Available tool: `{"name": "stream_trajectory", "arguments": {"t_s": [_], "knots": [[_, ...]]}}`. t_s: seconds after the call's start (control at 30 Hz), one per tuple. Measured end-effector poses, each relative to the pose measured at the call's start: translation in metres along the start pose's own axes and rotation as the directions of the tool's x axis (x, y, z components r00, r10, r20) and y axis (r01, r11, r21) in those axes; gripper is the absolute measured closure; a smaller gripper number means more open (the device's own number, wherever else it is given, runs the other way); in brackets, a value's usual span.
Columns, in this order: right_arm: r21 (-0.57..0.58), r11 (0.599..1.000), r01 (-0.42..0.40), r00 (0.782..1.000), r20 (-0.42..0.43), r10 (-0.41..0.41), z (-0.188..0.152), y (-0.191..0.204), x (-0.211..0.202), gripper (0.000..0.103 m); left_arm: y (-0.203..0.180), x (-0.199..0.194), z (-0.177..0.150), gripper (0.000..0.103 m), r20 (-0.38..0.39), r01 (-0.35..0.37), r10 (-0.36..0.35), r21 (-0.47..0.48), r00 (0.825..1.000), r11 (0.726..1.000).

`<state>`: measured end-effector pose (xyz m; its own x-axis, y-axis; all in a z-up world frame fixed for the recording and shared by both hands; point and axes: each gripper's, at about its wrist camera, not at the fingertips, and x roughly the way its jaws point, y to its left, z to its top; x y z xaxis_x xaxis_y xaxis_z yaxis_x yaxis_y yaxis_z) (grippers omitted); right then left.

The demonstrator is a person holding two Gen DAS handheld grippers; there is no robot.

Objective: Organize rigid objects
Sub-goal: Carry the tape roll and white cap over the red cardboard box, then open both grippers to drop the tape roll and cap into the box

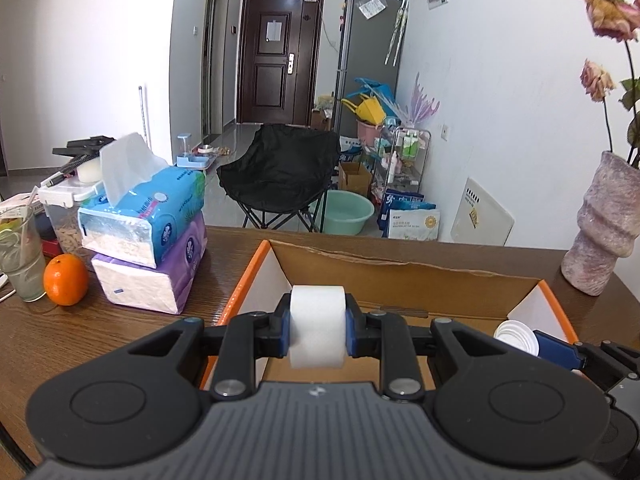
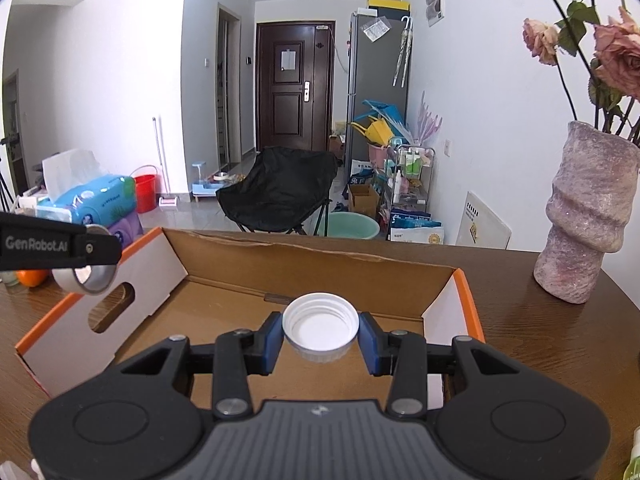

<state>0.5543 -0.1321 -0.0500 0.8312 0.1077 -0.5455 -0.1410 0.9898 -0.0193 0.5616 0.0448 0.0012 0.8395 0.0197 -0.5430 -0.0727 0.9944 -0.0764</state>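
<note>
A white tape roll (image 1: 317, 326) sits pinched on its flat sides in the jaws of the left gripper (image 1: 317, 330), above the left end of an open cardboard box (image 1: 400, 276) with orange edges. A white ribbed bottle cap (image 2: 320, 326), open side up, is clamped in the jaws of the right gripper (image 2: 320, 334) over the box's bare floor. The box rests on a dark wooden desk (image 1: 120, 320), with stacked tissue packs (image 1: 148, 236) and an orange (image 1: 66, 279) to its left and a textured vase (image 2: 586, 216) of dried roses to its right.
</note>
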Motion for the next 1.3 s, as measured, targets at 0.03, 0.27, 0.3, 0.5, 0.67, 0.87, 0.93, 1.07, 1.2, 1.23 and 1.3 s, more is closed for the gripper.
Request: {"name": "stream_trajectory", "arguments": {"t_s": [0.03,0.27,0.3,0.5,0.67,0.87,0.93,1.07,1.2,1.23,1.3], "knots": [[-0.002,1.000,0.002,1.000,-0.005,-0.002,0.000,0.000,0.002,0.064,0.000,0.003,0.000,0.078,-0.006,-0.002,0.002,0.001,1.000,1.000],[-0.004,1.000,0.017,0.999,-0.044,-0.017,-0.004,-0.001,0.015,0.064,0.002,0.024,-0.005,0.078,-0.065,-0.017,0.017,0.006,0.998,1.000],[-0.004,1.000,0.020,0.998,-0.051,-0.020,-0.005,-0.002,0.017,0.064,0.003,0.027,-0.006,0.078,-0.078,-0.018,0.018,0.007,0.997,1.000],[-0.001,1.000,0.029,0.997,-0.074,-0.029,-0.008,-0.005,0.022,0.064,0.002,0.035,-0.011,0.078,-0.123,-0.022,0.023,0.015,0.992,1.000],[-0.008,0.999,0.034,0.995,-0.096,-0.035,-0.010,-0.004,0.025,0.064,0.001,0.045,-0.016,0.078,-0.175,-0.028,0.031,0.024,0.984,0.999],[0.001,0.999,0.035,0.992,-0.121,-0.034,-0.009,-0.006,0.027,0.063,0.001,0.044,-0.016,0.058,-0.174,-0.025,0.029,0.025,0.984,0.999],[0.002,0.999,0.047,0.991,-0.127,-0.047,-0.009,-0.007,0.027,0.045,0.000,0.040,-0.015,0.037,-0.155,-0.032,0.035,0.024,0.987,0.999],[0.013,0.997,0.082,0.992,-0.102,-0.080,-0.008,-0.009,0.023,0.006,0.000,0.031,-0.012,0.003,-0.113,-0.053,0.054,0.010,0.992,0.999],[0.025,0.997,0.078,0.993,-0.091,-0.076,-0.005,-0.012,0.020,0.002,-0.002,0.025,-0.009,0.000,-0.086,-0.058,0.060,0.016,0.995,0.998],[0.024,0.997,0.079,0.993,-0.090,-0.076,-0.005,-0.012,0.020,0.001,-0.003,0.024,-0.009,0.000,-0.084,-0.060,0.062,0.018,0.995,0.998],[0.022,0.997,0.079,0.993,-0.092,-0.077,-0.005,-0.012,0.020,0.001,-0.003,0.024,-0.008,0.000,-0.085,-0.062,0.063,0.017,0.994,0.998]]}}
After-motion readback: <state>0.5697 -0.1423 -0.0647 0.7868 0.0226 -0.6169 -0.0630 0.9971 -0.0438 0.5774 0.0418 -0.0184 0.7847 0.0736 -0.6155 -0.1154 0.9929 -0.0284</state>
